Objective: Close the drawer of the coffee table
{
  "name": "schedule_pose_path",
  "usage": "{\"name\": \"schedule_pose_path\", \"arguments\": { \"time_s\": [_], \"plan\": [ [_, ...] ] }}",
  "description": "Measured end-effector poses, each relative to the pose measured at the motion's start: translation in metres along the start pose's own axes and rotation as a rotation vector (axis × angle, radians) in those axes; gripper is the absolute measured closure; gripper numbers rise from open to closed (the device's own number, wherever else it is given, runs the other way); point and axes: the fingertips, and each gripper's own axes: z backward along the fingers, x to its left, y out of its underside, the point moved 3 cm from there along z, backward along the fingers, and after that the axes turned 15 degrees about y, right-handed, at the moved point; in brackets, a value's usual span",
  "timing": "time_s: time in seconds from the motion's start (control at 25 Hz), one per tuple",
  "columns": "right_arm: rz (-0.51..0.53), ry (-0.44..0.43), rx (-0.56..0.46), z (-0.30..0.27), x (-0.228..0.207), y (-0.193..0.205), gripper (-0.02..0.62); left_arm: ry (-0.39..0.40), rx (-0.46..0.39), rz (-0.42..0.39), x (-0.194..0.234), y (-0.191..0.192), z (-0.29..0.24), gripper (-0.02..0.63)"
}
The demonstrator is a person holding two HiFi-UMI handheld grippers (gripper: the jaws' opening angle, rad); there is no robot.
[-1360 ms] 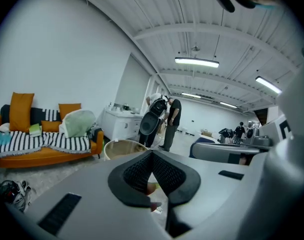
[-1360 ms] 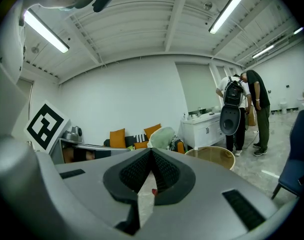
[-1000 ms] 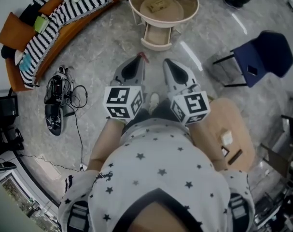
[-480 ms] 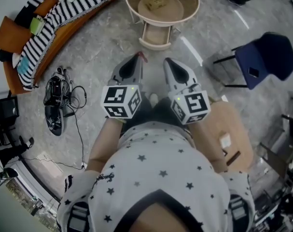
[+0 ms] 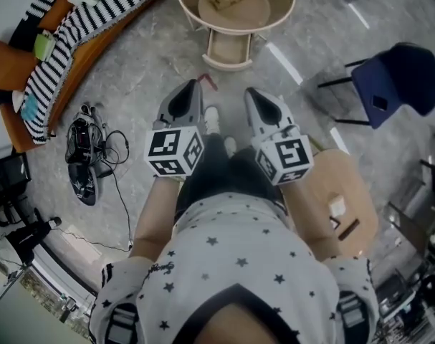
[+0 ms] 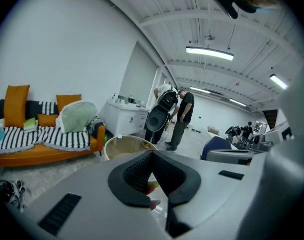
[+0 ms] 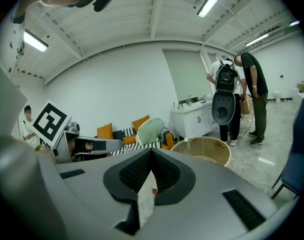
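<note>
The round beige coffee table [image 5: 274, 16] stands at the top of the head view, with a small box on its lower shelf. Its drawer [image 5: 226, 49] is pulled out toward me. My left gripper [image 5: 196, 86] and right gripper [image 5: 249, 92] hang side by side above the floor, short of the drawer and pointing at it. Both are shut with nothing between the jaws. The table's rim [image 6: 125, 145] shows just past the shut left gripper [image 6: 152, 152] in the left gripper view. In the right gripper view the table [image 7: 204, 149] lies beyond the shut right gripper [image 7: 152, 151].
An orange sofa [image 5: 16, 56] with a striped blanket lies at the upper left, with shoes and cables [image 5: 84, 153] on the floor beside it. A blue chair [image 5: 396, 84] and a wooden stool [image 5: 339, 192] stand at the right. Two people [image 6: 182, 116] stand behind the table.
Both grippers have moved a little toward the table and slightly lower, still shut. A white shoe has stepped into view between them. The table sits higher in the picture.
</note>
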Motion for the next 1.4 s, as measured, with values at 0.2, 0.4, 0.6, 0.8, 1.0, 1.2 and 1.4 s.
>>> {"name": "schedule_pose_path", "arguments": {
  "time_s": [0.2, 0.4, 0.6, 0.8, 1.0, 1.2, 1.4],
  "plan": [
    [-0.008, 0.031, 0.012, -0.024, -0.013, -0.001, 0.589, -0.003, 0.007, 0.012, 0.021, -0.002, -0.021, 0.597],
    [-0.017, 0.053, 0.022, -0.049, -0.018, -0.002, 0.589, 0.016, 0.03, 0.007, 0.039, -0.006, -0.041, 0.597],
    [-0.028, 0.071, 0.033, -0.077, -0.024, 0.001, 0.589, 0.036, 0.059, 0.003, 0.058, -0.005, -0.061, 0.597],
    [-0.048, 0.101, 0.055, -0.097, -0.029, 0.006, 0.589, 0.054, 0.103, 0.01, 0.079, 0.001, -0.077, 0.597],
    [-0.051, 0.133, 0.067, -0.131, -0.04, 0.014, 0.589, 0.075, 0.131, 0.008, 0.107, 0.008, -0.101, 0.597],
    [-0.053, 0.185, 0.092, -0.158, -0.059, 0.032, 0.589, 0.11, 0.178, 0.001, 0.128, 0.022, -0.131, 0.597],
    [-0.059, 0.212, 0.115, -0.181, -0.072, 0.057, 0.588, 0.128, 0.216, -0.012, 0.153, 0.044, -0.158, 0.597]
  ]
}}
